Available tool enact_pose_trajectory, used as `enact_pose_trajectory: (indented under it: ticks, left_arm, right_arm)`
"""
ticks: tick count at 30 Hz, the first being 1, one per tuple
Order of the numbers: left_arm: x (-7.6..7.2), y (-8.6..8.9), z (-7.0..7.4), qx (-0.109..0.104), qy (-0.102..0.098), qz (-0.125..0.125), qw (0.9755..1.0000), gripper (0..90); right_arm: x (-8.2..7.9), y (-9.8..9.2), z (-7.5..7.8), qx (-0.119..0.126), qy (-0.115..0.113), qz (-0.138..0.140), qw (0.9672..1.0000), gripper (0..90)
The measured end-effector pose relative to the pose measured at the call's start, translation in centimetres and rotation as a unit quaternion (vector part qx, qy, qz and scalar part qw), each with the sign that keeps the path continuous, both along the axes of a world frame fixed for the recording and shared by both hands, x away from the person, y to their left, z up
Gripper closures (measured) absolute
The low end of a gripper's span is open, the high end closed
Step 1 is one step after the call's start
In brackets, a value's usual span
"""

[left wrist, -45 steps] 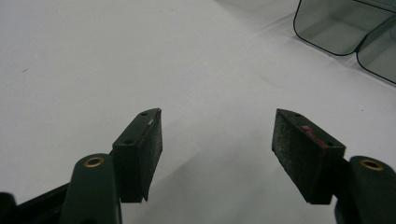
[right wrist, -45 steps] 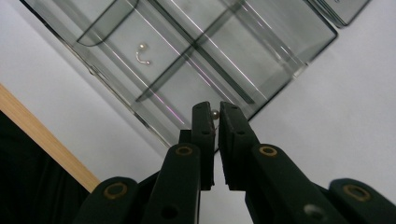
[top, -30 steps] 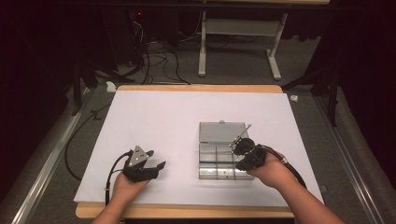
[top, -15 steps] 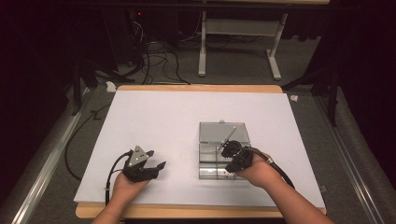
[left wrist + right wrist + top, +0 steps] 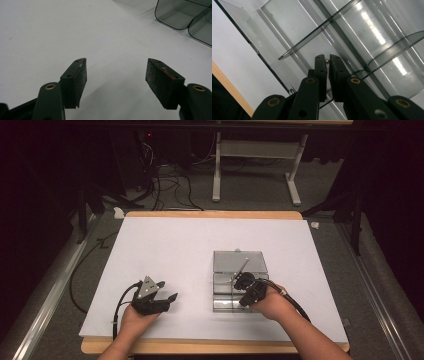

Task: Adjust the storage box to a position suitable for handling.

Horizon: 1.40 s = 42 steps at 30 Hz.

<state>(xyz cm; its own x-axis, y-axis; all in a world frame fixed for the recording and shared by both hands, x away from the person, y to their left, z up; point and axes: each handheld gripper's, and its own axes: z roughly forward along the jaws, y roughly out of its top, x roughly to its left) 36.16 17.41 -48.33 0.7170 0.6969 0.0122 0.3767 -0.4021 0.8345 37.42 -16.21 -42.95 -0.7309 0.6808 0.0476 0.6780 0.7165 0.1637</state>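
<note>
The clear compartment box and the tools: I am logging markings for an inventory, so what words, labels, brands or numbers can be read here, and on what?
None: no readable text in any view.
Clear compartment box: no label or lettering visible.
Left tool: a red smear on one pad, not lettering.
Right tool: plain black, pinching a small pale bead.
White table sheet: unmarked.
</note>
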Motion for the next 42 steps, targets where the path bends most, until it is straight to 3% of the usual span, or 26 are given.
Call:
enact_pose_trajectory:
  ticks: [11,22,42]
  left_arm:
    - [0.0,0.0,0.0,-0.001,-0.001,0.0,1.0,34.0]
    - [0.0,0.0,0.0,0.001,-0.001,0.002,1.0,34.0]
    - [0.0,0.0,0.0,0.0,0.0,0.004,1.0,34.0]
  right_arm:
    - [0.1,-0.2,-0.1,0.003,-0.003,-0.001,1.0,83.9]
    - [-0.4,-0.9,1.7,0.008,-0.016,-0.012,0.9998,84.4]
    - [-1.0,-6.3,4.2,0.003,-0.03,-0.067,0.9973,90.0]
